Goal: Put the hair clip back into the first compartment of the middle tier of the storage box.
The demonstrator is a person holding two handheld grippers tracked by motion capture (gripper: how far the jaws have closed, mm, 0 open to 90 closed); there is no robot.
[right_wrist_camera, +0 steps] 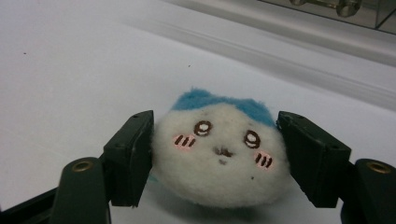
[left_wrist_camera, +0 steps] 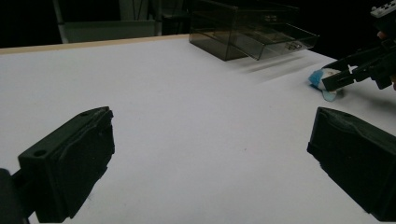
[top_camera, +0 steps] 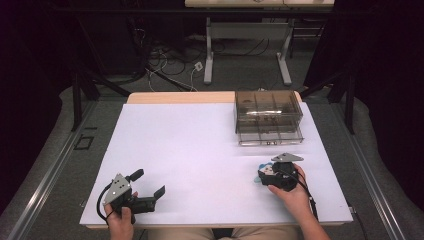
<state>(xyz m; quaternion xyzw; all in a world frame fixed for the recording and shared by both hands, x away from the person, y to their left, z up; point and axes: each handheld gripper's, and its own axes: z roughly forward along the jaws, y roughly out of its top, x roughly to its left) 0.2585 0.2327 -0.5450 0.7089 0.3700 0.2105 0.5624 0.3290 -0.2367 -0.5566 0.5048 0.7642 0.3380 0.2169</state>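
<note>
1. High view: I hold two black two-jaw grippers over one white table sheet [top_camera: 200, 150]. My left gripper [top_camera: 148, 189] hovers at the near left with its jaws spread apart and nothing between them. My right gripper [top_camera: 265, 172] is at the near right, its jaws pointing away from me and closed against one small white-and-blue plush toy [top_camera: 260, 169] that peeks out at its tip. Beyond that gripper, toward the far edge, stands one smoky clear plastic drawer box [top_camera: 268, 117] with its bottom drawer pulled out. I can read no brand or label on anything.

2. Left gripper view: my own two jaws rise wide apart, with bare white sheet between them. Far ahead to the right, my right gripper [left_wrist_camera: 327, 83] pinches the plush toy [left_wrist_camera: 322, 77], and the drawer box [left_wrist_camera: 252, 30] sits behind it.

3. Right gripper view: both jaw pads press the sides of the round fluffy plush toy [right_wrist_camera: 219, 154], which rests on the sheet. I count two eyes, two pink cheek marks with three brown strokes each, one small mouth and a blue top. It carries no writing.
</note>
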